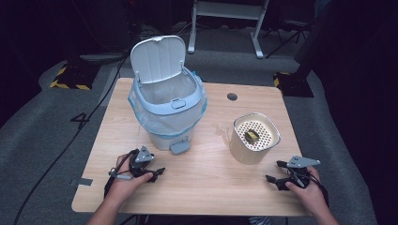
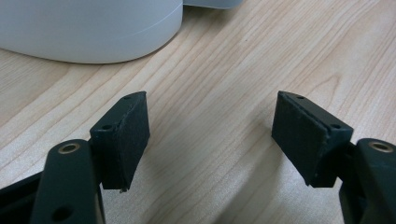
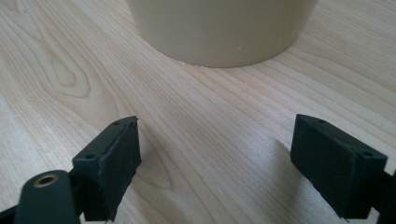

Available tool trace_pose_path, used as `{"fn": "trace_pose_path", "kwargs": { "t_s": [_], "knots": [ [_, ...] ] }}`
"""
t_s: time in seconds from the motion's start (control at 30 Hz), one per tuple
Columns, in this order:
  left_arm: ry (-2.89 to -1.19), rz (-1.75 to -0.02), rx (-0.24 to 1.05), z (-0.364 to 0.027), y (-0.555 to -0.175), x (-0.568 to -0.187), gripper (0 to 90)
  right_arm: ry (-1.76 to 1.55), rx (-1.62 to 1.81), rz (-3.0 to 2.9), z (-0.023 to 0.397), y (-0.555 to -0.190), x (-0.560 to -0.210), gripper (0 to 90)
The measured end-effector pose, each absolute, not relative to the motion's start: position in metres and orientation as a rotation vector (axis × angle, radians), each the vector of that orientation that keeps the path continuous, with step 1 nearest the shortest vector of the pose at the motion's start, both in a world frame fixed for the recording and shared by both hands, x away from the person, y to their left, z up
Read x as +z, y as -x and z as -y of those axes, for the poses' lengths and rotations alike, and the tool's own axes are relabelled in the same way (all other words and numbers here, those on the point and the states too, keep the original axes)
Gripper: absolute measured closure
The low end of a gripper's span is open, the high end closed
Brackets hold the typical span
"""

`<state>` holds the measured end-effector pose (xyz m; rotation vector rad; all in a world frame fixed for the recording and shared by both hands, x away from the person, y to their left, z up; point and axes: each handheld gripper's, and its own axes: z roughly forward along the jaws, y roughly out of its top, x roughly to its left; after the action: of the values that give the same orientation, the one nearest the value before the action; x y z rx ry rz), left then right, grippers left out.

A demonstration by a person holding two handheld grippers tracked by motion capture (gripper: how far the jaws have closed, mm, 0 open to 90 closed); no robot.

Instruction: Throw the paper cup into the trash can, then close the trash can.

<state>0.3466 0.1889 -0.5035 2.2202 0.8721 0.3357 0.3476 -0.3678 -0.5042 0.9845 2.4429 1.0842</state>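
Grippers are lying low over the table (image 1: 202,183), both with jaws spread and nothing between them: the right gripper (image 1: 278,171) is facing the cream container (image 1: 253,138), and its own view is showing the container's rounded base (image 3: 219,32) just ahead on the wood, apart from the black pads (image 3: 114,163). That container is standing upright on the right half of the table, its perforated insert (image 1: 255,131) on top with a small dark-yellow object (image 1: 251,136) resting in the middle of it. To its left, well apart, the pedal bin (image 1: 168,108) is standing with its lid (image 1: 157,58) swung up and a blue liner (image 1: 141,112) folded over the rim, the foot pedal (image 1: 179,147) pointing toward the person. The left gripper (image 1: 158,172) is resting just in front of that bin, and its view is catching the bin's white lower wall (image 2: 88,28) beyond its released pads (image 2: 128,135). Judging by this layout, the work is sitting at the approach step: the bin is already open, the container not yet gripped. A next move would probably call for the right gripper to advance and close on the container's wall, or reach over for the insert, while keeping it level so the small object is not tipping out early.
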Motion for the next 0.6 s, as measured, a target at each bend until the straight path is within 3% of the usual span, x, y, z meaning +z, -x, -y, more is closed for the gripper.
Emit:
{"fn": "trace_pose_path", "kwargs": {
  "t_s": [0.37,0.6],
  "knots": [
    [-2.205,-0.867,0.344,-0.189,-0.344,-0.499,30.6,-0.982,1.065,-2.437,0.366,-0.347,-0.504,14.9],
    [-2.091,-0.869,0.220,-0.203,-0.340,-0.482,30.3,-0.981,1.064,-2.437,0.366,-0.347,-0.504,14.9]
  ]
}}
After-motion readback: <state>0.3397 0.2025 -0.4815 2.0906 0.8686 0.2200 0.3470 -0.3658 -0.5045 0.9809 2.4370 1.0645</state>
